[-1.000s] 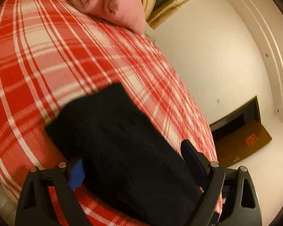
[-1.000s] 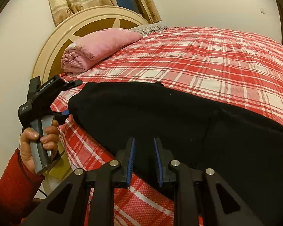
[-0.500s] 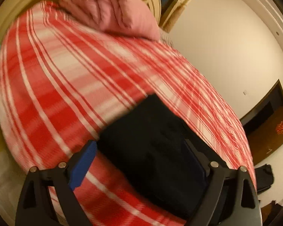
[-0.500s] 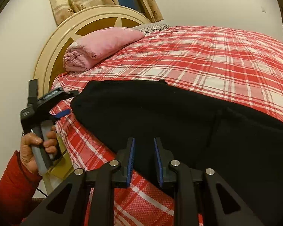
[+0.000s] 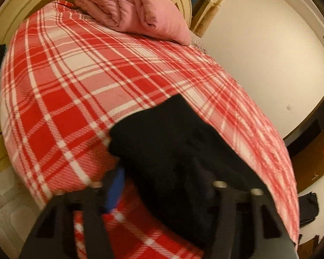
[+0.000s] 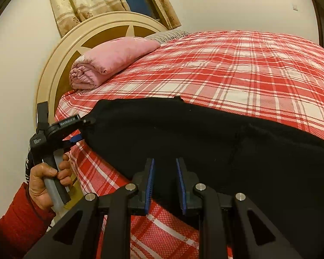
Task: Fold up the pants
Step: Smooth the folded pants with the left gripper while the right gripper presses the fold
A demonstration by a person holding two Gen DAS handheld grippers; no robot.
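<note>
**Pants laid along bed edge, both grippers at the cloth**

The black pants (image 6: 205, 142) lay flat on the red plaid bedspread (image 6: 237, 69), stretched along the near edge of the bed. One end lay toward the cream headboard (image 6: 60, 49); the rest ran off to the right of the right wrist view.

The left gripper (image 6: 81, 129), held in a hand (image 6: 47, 177) with a red sleeve (image 6: 13, 222), stood at the headboard end of the pants. Its jaws had just been closing, with the cloth edge between them. The left wrist view was blurred, and one finger was lost against the black cloth, so it could not be told whether the pads pressed on it.

The right gripper (image 6: 165, 183) sat at the near edge of the pants. Its jaws stood narrow, with black cloth between the blue pads (image 6: 150, 185). A firm pinch could not be confirmed.

A rolled pink quilt (image 6: 110, 58) lay at the head of the bed, well apart from the pants.
</note>
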